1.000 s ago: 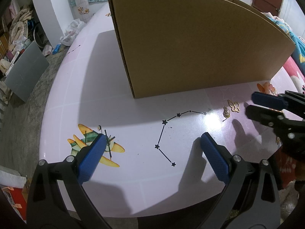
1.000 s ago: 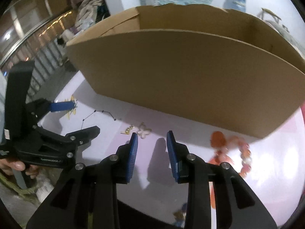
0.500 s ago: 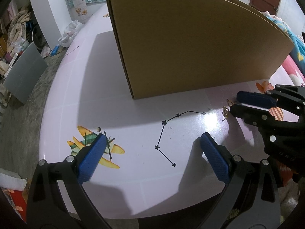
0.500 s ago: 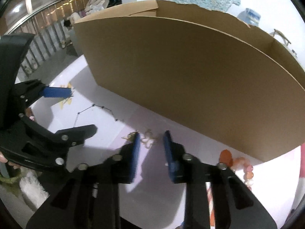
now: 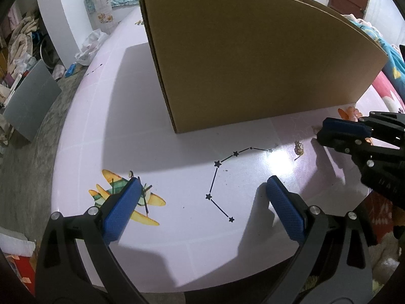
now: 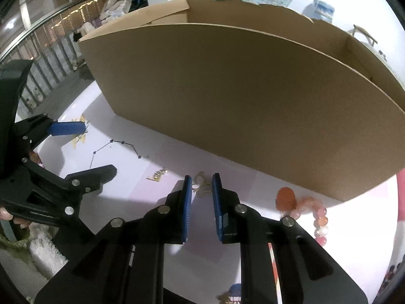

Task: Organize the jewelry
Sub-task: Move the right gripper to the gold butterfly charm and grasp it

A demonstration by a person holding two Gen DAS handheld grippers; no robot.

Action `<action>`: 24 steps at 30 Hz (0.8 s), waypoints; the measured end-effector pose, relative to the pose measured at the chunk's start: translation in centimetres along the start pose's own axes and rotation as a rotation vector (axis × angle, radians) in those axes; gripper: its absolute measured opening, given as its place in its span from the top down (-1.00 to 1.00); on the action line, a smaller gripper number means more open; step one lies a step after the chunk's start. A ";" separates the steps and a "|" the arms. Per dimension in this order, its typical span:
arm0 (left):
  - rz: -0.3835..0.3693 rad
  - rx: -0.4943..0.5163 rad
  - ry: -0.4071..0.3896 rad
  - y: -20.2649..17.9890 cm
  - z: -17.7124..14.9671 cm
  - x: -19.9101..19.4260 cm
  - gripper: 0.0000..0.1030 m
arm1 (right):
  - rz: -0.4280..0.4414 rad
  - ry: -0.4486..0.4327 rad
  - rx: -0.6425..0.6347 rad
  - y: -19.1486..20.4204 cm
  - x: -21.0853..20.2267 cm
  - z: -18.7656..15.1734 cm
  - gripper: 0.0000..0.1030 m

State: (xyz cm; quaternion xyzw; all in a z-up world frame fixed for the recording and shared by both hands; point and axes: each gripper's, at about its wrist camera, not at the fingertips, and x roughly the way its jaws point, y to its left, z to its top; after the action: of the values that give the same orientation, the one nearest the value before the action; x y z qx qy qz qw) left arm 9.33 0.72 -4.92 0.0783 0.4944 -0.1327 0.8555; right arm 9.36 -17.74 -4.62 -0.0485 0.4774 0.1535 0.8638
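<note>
Lying on the pale lilac desk (image 6: pixel 141 187) are three pieces of jewelry in plain sight: one butterfly pendant (image 6: pixel 201 185), one small gold clasp-like piece (image 6: pixel 157 174) and one bead bracelet (image 6: pixel 307 214). The butterfly pendant sits flat between the tips of the right tool (image 6: pixel 201 192), whose blue pads stand a little apart on either side of it, not yet touching it; its long axis runs from near-right to far-left, toward the cardboard box (image 6: pixel 240 101). The gold piece lies just to the left of that tool, its length slanting the same way, and in the left wrist view it shows near the end of the printed star line (image 5: pixel 298 148). The bracelet of orange and pink beads curls near the foot of the box, to the right, partly behind the right tool's arm. One box stands on the desk, open at the top. The left tool (image 5: pixel 202 192) hangs over the printed airplane (image 5: pixel 126 197) and constellation, its two fingers spread wide with nothing between them.
</note>
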 end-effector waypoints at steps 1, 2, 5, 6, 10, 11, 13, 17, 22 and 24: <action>-0.001 0.002 -0.002 0.0 0.0 0.0 -0.86 | 0.000 0.002 0.006 -0.1 0.2 0.3 0.68; -0.003 0.005 -0.006 0.0 0.0 0.0 -0.86 | 0.001 0.004 0.014 -0.2 0.2 0.3 0.68; -0.006 0.010 -0.012 0.0 -0.1 -0.1 -0.86 | 0.006 0.009 0.034 -0.4 0.2 0.3 0.68; -0.008 0.014 -0.015 0.0 -0.1 -0.1 -0.86 | 0.009 0.010 0.041 -0.5 0.2 0.3 0.68; -0.014 0.024 -0.029 0.0 -0.4 -0.2 -0.87 | 0.033 0.013 0.069 -1.0 0.5 0.9 0.68; -0.015 0.025 -0.031 0.1 -0.4 -0.2 -0.86 | 0.039 0.015 0.077 -1.2 0.7 1.1 0.68; -0.019 0.032 -0.037 0.0 -0.5 -0.2 -0.87 | 0.057 0.017 0.098 -1.6 0.9 1.1 0.68; -0.028 0.047 -0.051 0.1 -0.6 -0.2 -0.86 | 0.099 0.021 0.155 -2.5 1.1 1.1 0.68; -0.032 0.059 -0.060 0.0 -0.6 -0.2 -0.86 | 0.145 0.018 0.217 -3.4 1.4 0.9 0.68; -0.031 0.064 -0.062 -0.1 -0.7 -0.3 -0.83 | 0.163 0.015 0.239 -3.7 1.6 0.9 0.68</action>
State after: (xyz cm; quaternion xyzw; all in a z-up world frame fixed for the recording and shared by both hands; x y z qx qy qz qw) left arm 8.60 0.85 -4.96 0.0939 0.4642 -0.1641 0.8653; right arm 12.06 -20.67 -5.69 0.0922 0.5013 0.1648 0.8444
